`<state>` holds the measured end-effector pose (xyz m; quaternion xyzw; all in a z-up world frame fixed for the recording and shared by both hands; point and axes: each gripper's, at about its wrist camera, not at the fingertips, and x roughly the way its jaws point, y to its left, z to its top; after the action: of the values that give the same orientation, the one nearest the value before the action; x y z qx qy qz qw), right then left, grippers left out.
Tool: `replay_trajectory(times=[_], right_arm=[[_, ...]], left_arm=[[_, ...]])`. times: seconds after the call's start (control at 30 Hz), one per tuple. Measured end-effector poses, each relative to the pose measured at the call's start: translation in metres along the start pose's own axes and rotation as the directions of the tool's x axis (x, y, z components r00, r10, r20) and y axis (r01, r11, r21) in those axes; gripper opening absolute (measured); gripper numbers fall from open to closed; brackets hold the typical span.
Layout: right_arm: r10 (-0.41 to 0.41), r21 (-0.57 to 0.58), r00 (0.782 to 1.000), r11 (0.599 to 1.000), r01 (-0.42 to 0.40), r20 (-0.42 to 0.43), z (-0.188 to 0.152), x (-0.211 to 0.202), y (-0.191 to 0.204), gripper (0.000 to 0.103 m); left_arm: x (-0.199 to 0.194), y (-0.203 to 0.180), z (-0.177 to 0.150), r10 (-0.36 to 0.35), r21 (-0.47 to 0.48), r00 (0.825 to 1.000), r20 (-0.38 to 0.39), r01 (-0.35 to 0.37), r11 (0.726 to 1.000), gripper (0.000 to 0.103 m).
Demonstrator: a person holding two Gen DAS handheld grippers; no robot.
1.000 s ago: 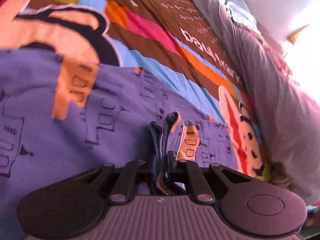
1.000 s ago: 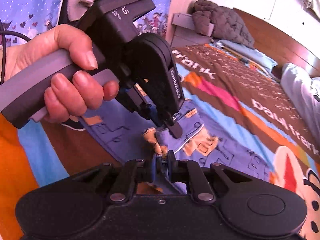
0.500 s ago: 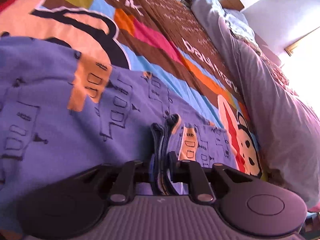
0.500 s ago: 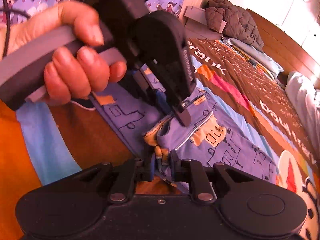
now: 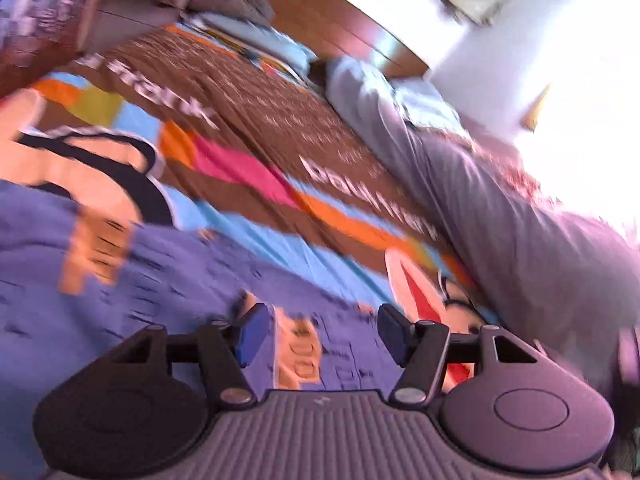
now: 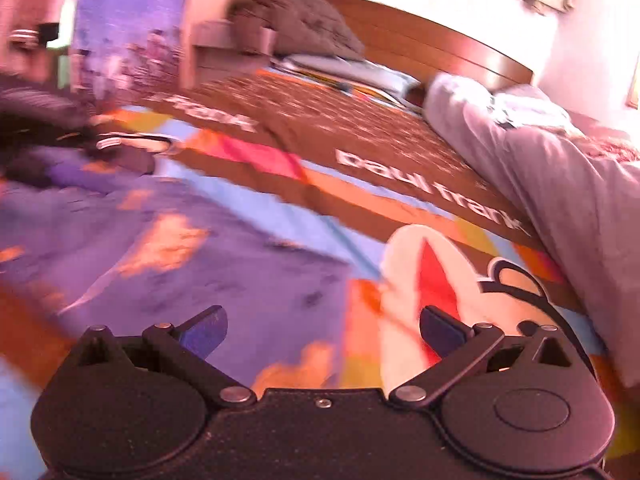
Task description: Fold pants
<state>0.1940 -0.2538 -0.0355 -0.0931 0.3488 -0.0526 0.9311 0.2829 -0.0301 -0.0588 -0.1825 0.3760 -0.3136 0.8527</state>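
Note:
The purple pants [image 5: 152,292] with orange patches and dark line drawings lie flat on the colourful bedspread [image 5: 256,168]. My left gripper [image 5: 318,334] hangs just above them, its jaws opening, blue pads apart and pressing on nothing. In the right wrist view the pants [image 6: 208,276] spread across the lower left. My right gripper [image 6: 322,330] is over their right edge with its jaws opening wide and no cloth in them. Both views are blurred by motion.
A grey duvet [image 6: 552,184] runs along the right side of the bed, below a wooden headboard [image 6: 432,48]. A dark quilted bundle [image 6: 296,28] and a pillow [image 6: 352,72] sit at the head end. A dark blurred shape [image 6: 44,120] shows at the far left.
Both grippers have let go of the pants' bunched edge and their jaws have opened. The right gripper has swung rightward, so the hand with the left gripper no longer fills its view.

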Motion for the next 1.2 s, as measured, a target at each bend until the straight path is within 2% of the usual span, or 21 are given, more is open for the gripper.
replay_trajectory(times=[0.07, 0.13, 0.2, 0.27, 0.33, 0.37, 0.43, 0.47, 0.5, 0.53, 0.57, 0.6, 0.67, 0.73, 0.8, 0.9, 0.97, 1.03, 1.1, 1.2], right_arm=[[0.054, 0.062, 0.999, 0.997, -0.053, -0.009, 0.011, 0.03, -0.014, 0.102], [0.077, 0.091, 0.997, 0.993, -0.075, -0.009, 0.015, 0.052, -0.02, 0.102], [0.039, 0.076, 0.999, 0.996, -0.036, -0.032, 0.015, 0.075, -0.022, 0.101], [-0.026, 0.062, 0.999, 0.998, 0.028, -0.041, 0.008, 0.095, -0.028, 0.102], [0.016, 0.157, 0.998, 0.988, -0.006, -0.057, 0.004, 0.098, -0.044, 0.102], [-0.01, 0.161, 0.998, 0.987, 0.019, -0.055, 0.003, 0.094, -0.048, 0.102], [-0.107, 0.09, 0.993, 0.99, 0.111, -0.053, 0.004, 0.08, -0.044, 0.102], [-0.149, 0.034, 0.988, 0.988, 0.151, -0.047, 0.005, 0.069, -0.039, 0.098], [-0.159, -0.046, 0.987, 0.986, 0.157, -0.03, 0.005, 0.053, -0.031, 0.096], [-0.137, -0.117, 0.99, 0.984, 0.135, -0.014, 0.004, 0.034, -0.024, 0.097], [-0.104, -0.162, 0.995, 0.981, 0.103, 0.002, 0.001, 0.015, -0.019, 0.099], [-0.051, -0.19, 0.999, 0.98, 0.053, 0.015, -0.004, -0.005, -0.014, 0.102], [0.015, -0.221, 1.0, 0.975, -0.015, 0.0, -0.017, -0.025, -0.006, 0.102], [-0.011, -0.27, 0.999, 0.963, -0.003, -0.048, -0.036, -0.018, 0.003, 0.102], [-0.021, -0.265, 0.998, 0.964, 0.007, -0.051, -0.048, -0.008, 0.003, 0.102], [-0.049, -0.238, 0.998, 0.97, 0.04, -0.036, -0.035, -0.018, 0.0, 0.102], [-0.03, -0.245, 0.999, 0.969, 0.026, -0.012, -0.028, -0.03, 0.002, 0.102], [0.005, -0.263, 1.0, 0.965, 0.002, 0.026, -0.022, -0.041, 0.008, 0.102], [0.037, -0.28, 0.999, 0.96, -0.026, 0.034, -0.019, -0.048, 0.017, 0.102], [0.084, -0.294, 0.996, 0.953, -0.073, 0.026, -0.011, -0.047, 0.039, 0.102]], left_arm=[[0.015, 0.006, -0.006, 0.038, 0.006, 0.999, -0.037, -0.038, 0.999, 0.062], [0.021, 0.017, -0.01, 0.044, 0.003, 0.998, -0.034, -0.044, 0.999, 0.054], [0.021, 0.026, -0.009, 0.039, -0.02, 0.999, -0.03, -0.04, 0.999, 0.04], [0.018, 0.035, -0.009, 0.029, -0.065, 0.999, -0.033, -0.031, 0.997, 0.033], [0.015, 0.038, -0.012, 0.034, -0.074, 0.999, -0.031, -0.036, 0.997, 0.025], [0.013, 0.04, -0.012, 0.035, -0.079, 0.999, -0.03, -0.038, 0.996, 0.024], [0.002, 0.039, -0.014, 0.042, -0.072, 0.999, -0.024, -0.043, 0.996, 0.026], [-0.002, 0.037, -0.017, 0.04, -0.055, 0.999, -0.022, -0.042, 0.998, 0.033], [-0.01, 0.033, -0.02, 0.033, -0.037, 0.999, -0.016, -0.034, 0.999, 0.048], [-0.014, 0.029, -0.021, 0.029, -0.022, 1.0, -0.012, -0.029, 0.999, 0.059], [-0.02, 0.022, -0.023, 0.043, 0.0, 0.999, -0.013, -0.043, 0.999, 0.076], [-0.025, 0.016, -0.026, 0.068, 0.02, 0.998, -0.016, -0.067, 0.998, 0.078], [-0.029, 0.008, -0.036, 0.147, 0.058, 0.988, -0.05, -0.144, 0.988, 0.073], [-0.033, 0.007, -0.04, 0.192, 0.065, 0.98, -0.053, -0.189, 0.98, 0.069], [-0.043, 0.011, -0.037, 0.206, 0.012, 0.977, -0.06, -0.206, 0.978, 0.069], [-0.069, 0.025, -0.041, 0.208, -0.09, 0.977, -0.049, -0.212, 0.973, 0.071], [-0.09, 0.032, -0.045, 0.201, -0.127, 0.979, -0.03, -0.203, 0.971, 0.077], [-0.111, 0.036, -0.048, 0.227, -0.148, 0.974, -0.001, -0.225, 0.963, 0.08], [-0.13, 0.042, -0.05, 0.29, -0.156, 0.956, 0.043, -0.28, 0.947, 0.081], [-0.147, 0.054, -0.046, 0.403, -0.171, 0.911, 0.092, -0.384, 0.907, 0.08]])
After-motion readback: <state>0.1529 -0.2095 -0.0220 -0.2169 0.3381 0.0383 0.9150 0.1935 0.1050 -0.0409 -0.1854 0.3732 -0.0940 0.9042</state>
